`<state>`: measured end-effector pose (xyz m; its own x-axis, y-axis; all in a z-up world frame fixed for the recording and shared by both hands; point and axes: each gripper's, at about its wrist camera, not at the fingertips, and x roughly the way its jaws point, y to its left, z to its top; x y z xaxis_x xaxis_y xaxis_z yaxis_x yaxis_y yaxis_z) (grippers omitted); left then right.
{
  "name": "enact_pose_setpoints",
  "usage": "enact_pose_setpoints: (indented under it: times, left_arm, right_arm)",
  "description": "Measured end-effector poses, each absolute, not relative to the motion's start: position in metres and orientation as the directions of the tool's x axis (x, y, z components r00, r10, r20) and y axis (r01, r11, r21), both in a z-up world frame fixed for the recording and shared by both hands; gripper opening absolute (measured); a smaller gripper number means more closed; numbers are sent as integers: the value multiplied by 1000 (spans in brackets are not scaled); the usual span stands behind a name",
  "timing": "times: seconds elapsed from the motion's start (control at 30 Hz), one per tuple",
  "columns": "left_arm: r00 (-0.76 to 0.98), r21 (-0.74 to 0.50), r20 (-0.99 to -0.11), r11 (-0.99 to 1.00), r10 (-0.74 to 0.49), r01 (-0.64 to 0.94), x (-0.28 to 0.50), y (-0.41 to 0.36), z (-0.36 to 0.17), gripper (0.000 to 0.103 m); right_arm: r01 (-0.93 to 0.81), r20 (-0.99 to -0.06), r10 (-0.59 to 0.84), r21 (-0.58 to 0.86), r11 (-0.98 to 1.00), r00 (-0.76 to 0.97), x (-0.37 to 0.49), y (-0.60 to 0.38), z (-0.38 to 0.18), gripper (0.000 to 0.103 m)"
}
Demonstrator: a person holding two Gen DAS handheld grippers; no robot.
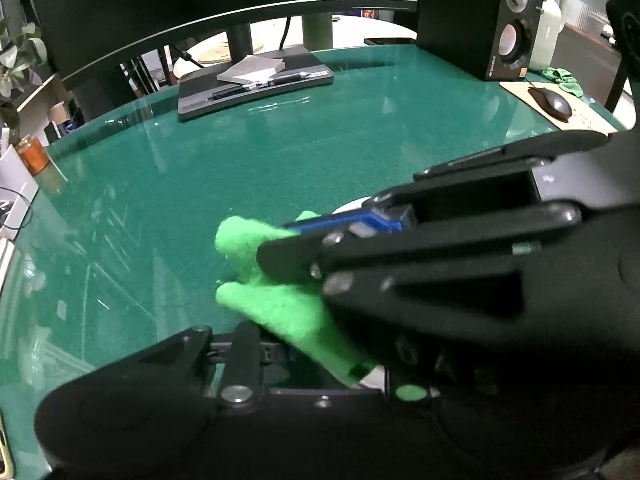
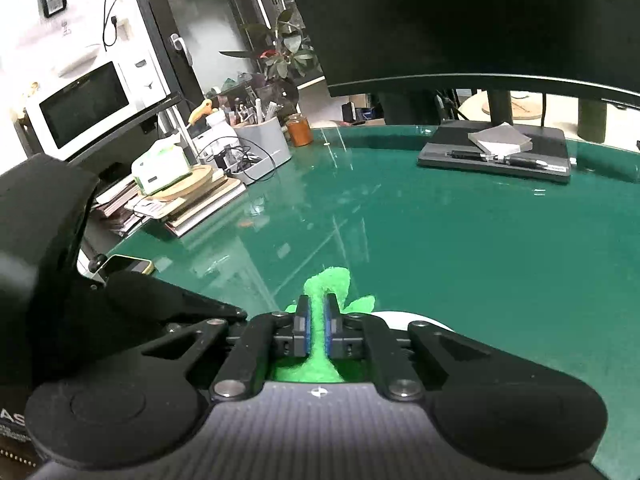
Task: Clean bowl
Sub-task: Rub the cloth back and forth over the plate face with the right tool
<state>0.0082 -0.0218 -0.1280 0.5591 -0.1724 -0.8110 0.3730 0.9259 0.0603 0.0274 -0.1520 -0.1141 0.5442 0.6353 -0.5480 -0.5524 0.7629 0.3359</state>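
Note:
My right gripper (image 2: 317, 307) is shut on a bright green cloth (image 2: 329, 280), which sticks out past the blue pads. A sliver of the white bowl (image 2: 400, 317) shows just behind the right finger, mostly hidden by the gripper body. In the left wrist view the right gripper (image 1: 276, 248) crosses from the right with the green cloth (image 1: 280, 308) hanging from it, and a bit of the white bowl rim (image 1: 352, 205) shows above it. My left gripper's fingers are mostly hidden under the right gripper and the cloth; I cannot tell its state.
Green glass-topped desk (image 2: 460, 248). Monitor base with pens and a notepad (image 2: 500, 152) at the back. Stacked books, tissue box and organizer (image 2: 256, 148) at the left; a phone (image 2: 128, 266) by the near-left edge. Speaker (image 1: 496, 20) and mouse (image 1: 554, 102) at the far right.

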Motion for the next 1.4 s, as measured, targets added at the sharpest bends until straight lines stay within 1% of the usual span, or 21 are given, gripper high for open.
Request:
enact_pose_setpoints:
  times: [0.07, 0.13, 0.2, 0.27, 0.37, 0.43, 0.63, 0.67, 0.7, 0.8, 0.93, 0.97, 1.0, 1.03, 1.07, 1.1, 1.13, 1.17, 1.2, 1.3, 1.4]
  left_arm:
    - [559, 59, -811, 926, -173, 372, 8, -22, -128, 23]
    - [560, 63, -811, 926, -170, 373, 8, -23, -128, 24]
    - [560, 67, -811, 925, -168, 375, 9, -23, -128, 24]
    - [562, 73, -811, 923, -165, 377, 8, -24, -128, 24]
    - [562, 75, -811, 923, -164, 378, 8, -24, -128, 25]
    - [561, 70, -811, 925, -165, 373, 8, -22, -129, 24]
    - [568, 76, -808, 928, -156, 364, 9, -23, -128, 25]
    - [568, 78, -809, 928, -155, 365, 10, -23, -128, 25]
    - [567, 78, -809, 928, -155, 365, 10, -23, -128, 25]
    - [566, 77, -809, 927, -157, 367, 10, -22, -128, 25]
    - [566, 79, -809, 926, -157, 369, 10, -22, -128, 25]
    - [566, 81, -809, 926, -156, 370, 10, -23, -128, 25]
    - [566, 82, -809, 925, -155, 370, 10, -23, -128, 25]
    - [566, 82, -810, 925, -155, 371, 11, -23, -128, 25]
    - [566, 83, -810, 925, -154, 371, 11, -23, -128, 25]
    - [566, 84, -810, 925, -154, 371, 11, -23, -128, 25]
    - [566, 84, -810, 925, -154, 371, 11, -23, -128, 25]
    - [566, 84, -810, 925, -154, 371, 11, -23, -128, 25]
    - [566, 83, -810, 925, -154, 370, 11, -23, -128, 25]
    - [567, 84, -809, 924, -155, 373, 10, -24, -128, 25]
    - [566, 71, -809, 930, -158, 361, 10, -21, -128, 26]
  right_arm:
    - [-497, -546, 597, 338, 799, 588, 32, -164, -114, 3]
    - [-445, -557, 555, 335, 831, 617, 36, -173, -114, 6]
    - [-398, -562, 539, 363, 843, 628, 39, -182, -115, 6]
    - [-430, -561, 550, 344, 835, 619, 36, -174, -114, 7]
    - [-558, -551, 650, 355, 750, 523, 27, -150, -114, 6]
    - [-578, -549, 651, 331, 746, 525, 25, -146, -115, 5]
    - [-426, -543, 570, 378, 822, 617, 39, -181, -117, 4]
    - [-412, -548, 557, 375, 830, 624, 39, -183, -117, 6]
    - [-414, -546, 562, 381, 827, 621, 39, -184, -117, 11]
    - [-420, -532, 587, 410, 809, 611, 40, -186, -120, 12]
    - [-420, -518, 610, 444, 791, 600, 40, -189, -121, 16]
    - [-430, -517, 617, 445, 786, 593, 40, -187, -121, 19]
    - [-440, -517, 623, 442, 782, 587, 40, -185, -120, 25]
    - [-451, -516, 626, 435, 779, 584, 38, -182, -118, 29]
    - [-468, -517, 630, 422, 776, 579, 36, -179, -115, 37]
    - [-486, -520, 631, 402, 776, 576, 34, -174, -113, 38]
    - [-494, -523, 626, 386, 779, 579, 32, -171, -112, 34]
    - [-500, -535, 615, 362, 787, 580, 31, -167, -113, 9]
    - [-505, -549, 603, 338, 794, 579, 30, -163, -113, 4]
    - [-543, -549, 621, 324, 775, 559, 29, -154, -112, 4]
    - [-596, -535, 675, 349, 724, 507, 26, -148, -113, 4]
